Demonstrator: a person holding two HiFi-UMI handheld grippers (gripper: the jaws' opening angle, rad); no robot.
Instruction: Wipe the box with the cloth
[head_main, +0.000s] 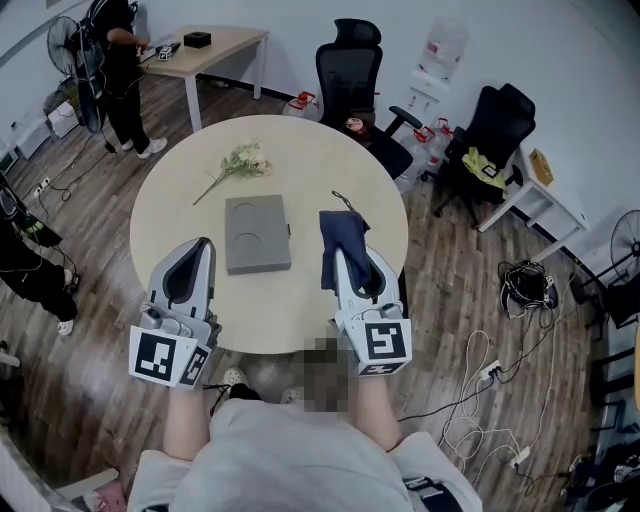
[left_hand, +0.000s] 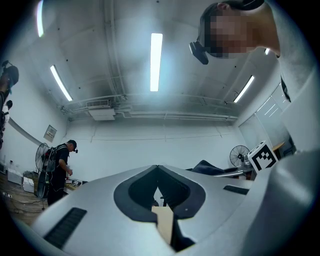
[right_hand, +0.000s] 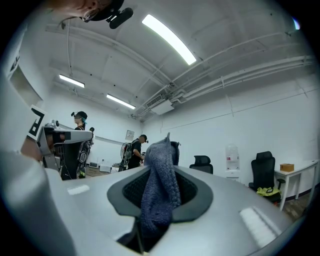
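Box lies flat mid-table, long axis pointing away from the person, clear of both grippers. Cloth is pinched in the right gripper, bunched, sticking out past the tips, beside the box's right edge. Left gripper: jaws closed, empty, near the box's left side. Flowers lie beyond the box.

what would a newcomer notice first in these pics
The dark blue cloth bunched in the right gripper stands out, held over the round table just right of the flat grey box. The left gripper is empty and shut on the box's other side, and a small sprig of flowers lies beyond the box.
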